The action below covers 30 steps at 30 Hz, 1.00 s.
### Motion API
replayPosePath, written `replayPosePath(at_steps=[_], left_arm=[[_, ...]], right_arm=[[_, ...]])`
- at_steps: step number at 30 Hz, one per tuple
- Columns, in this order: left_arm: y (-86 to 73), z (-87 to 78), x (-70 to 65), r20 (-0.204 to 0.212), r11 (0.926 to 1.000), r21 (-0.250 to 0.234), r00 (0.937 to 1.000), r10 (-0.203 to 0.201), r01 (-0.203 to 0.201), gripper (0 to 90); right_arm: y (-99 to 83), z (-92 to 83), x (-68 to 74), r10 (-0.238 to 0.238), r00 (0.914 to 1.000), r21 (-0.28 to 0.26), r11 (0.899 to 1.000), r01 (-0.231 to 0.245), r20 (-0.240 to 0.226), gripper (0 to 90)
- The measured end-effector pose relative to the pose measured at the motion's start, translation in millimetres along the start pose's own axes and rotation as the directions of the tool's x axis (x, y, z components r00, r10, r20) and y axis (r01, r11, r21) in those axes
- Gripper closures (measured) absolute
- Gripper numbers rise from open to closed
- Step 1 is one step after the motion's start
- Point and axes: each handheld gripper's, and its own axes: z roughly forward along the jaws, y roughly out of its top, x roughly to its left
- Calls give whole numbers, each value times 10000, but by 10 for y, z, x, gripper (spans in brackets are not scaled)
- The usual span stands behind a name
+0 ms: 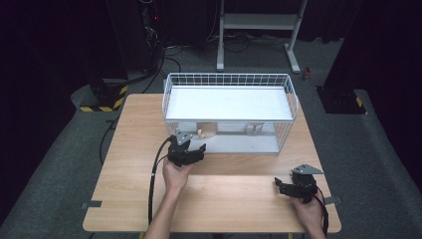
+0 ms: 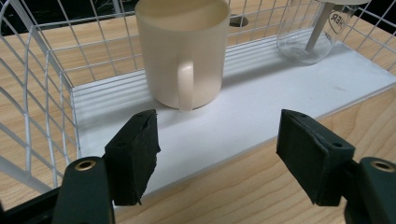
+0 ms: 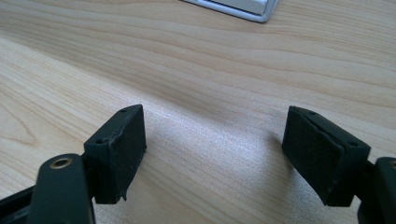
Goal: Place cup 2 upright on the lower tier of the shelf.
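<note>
A cream mug [image 2: 182,51] stands upright on the white lower shelf [image 2: 261,107] of a wire rack [image 1: 229,79], its handle facing me. My left gripper [image 2: 217,140] is open just in front of the shelf's edge, pointed at the mug and short of it, with nothing between its jaws. From the high view the left gripper [image 1: 191,143] sits at the rack's front left, near the mug [image 1: 207,130]. A clear glass jar [image 2: 317,37] stands further right on the same shelf. My right gripper [image 3: 215,144] is open and empty, low over bare wood at the table's front right [image 1: 278,185].
The rack has a white upper shelf [image 1: 226,102] above the mug and wire walls at the sides and back. The wooden table [image 1: 219,199] stretches wide in front of the rack. A cable [image 1: 152,189] trails from the left gripper to the front edge. A corner of the rack's shelf [image 3: 243,7] is ahead of the right gripper.
</note>
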Motion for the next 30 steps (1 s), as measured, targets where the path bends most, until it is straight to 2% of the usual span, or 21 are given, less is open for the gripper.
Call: replayPosePath(at_steps=[30], left_arm=[[-71, -231, 77, -117, 9996, -164, 9997, -222, 220, 266]], right_arm=[[0, 0, 0, 1, 10000, 0, 10000, -1, 1, 216]])
